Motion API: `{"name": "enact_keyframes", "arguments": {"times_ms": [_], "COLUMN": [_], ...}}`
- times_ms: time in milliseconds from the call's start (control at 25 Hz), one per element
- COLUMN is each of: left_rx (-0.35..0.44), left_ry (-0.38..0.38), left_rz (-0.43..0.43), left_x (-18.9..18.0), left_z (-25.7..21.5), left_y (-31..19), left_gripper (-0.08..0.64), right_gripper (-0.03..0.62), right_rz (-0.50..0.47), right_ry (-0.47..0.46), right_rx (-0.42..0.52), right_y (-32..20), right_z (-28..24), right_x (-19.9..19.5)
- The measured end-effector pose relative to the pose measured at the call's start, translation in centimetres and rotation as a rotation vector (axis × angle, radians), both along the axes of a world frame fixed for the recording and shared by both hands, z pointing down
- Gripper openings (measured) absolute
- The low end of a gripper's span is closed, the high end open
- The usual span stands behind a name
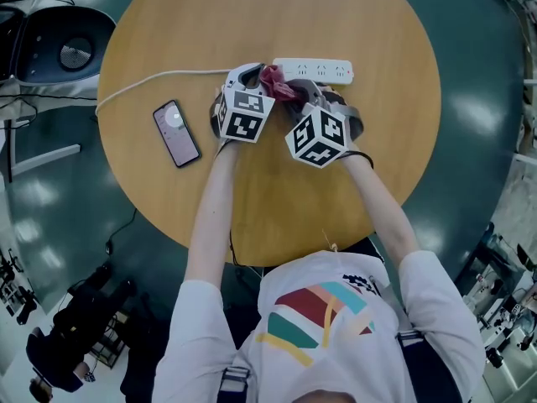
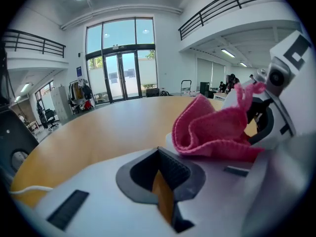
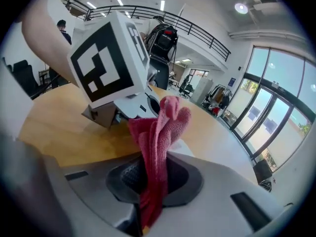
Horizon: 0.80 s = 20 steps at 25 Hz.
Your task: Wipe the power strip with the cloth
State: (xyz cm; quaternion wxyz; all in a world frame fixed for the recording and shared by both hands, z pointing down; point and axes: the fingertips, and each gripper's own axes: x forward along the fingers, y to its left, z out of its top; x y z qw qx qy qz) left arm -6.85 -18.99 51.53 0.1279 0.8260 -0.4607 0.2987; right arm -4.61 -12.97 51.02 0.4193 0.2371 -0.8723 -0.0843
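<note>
Pinching the pink cloth (image 3: 160,127) between its jaws, the right gripper (image 3: 148,181) holds it bunched upward at the left end of the power strip (image 1: 315,71), just where the cord (image 1: 159,78) leaves the strip. The left gripper (image 2: 160,181) is pressed together on nothing, its tip just beside that same left end and close to the cloth.

Wiping well probably means lowering the cloth so that a broad fold, not only a tip, lies flat on the strip's top face. It can then be drawn along the strip toward its right end with light, even pressure. The strip looks light and free to slide on smooth wood. So the left gripper would likely do best bearing down on the strip's left end, or on the cord beside it, to stop it skating away. Cloth loops catching in the sockets is one risk.

A round wooden table (image 1: 277,15) bears the strip. A phone (image 1: 176,133) lies face up well to the strip's left, nearer the person. The floor round it is dark and glossy. Beyond the strip, the gripper views show a tall hall with glass doors, a railed gallery and ceiling lights.
</note>
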Motion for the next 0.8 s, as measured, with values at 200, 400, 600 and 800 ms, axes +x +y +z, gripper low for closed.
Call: {"name": "enact_keyframes", "arguments": {"times_ms": [200, 400, 600, 800], "left_rx": [0.007, 0.007, 0.015, 0.015], "left_ry": [-0.007, -0.008, -0.026, -0.027], "left_rz": [0.003, 0.013, 0.047, 0.042], "left_x": [0.1, 0.4, 0.5, 0.5], "left_z": [0.2, -0.1, 0.1, 0.1], "left_y": [-0.1, -0.1, 0.0, 0.1], "left_gripper": [0.031, 0.031, 0.031, 0.031], "right_gripper": [0.04, 0.04, 0.04, 0.04], "right_rz": [-0.048, -0.043, -0.016, 0.038], "right_ry": [0.047, 0.058, 0.105, 0.178], "right_rx": [0.049, 0.069, 0.093, 0.121], "right_y": [0.1, -0.2, -0.5, -0.8], "right_z": [1.1, 0.5, 0.8, 1.0], "right_x": [-0.4, 1.0, 4.7, 10.2]}}
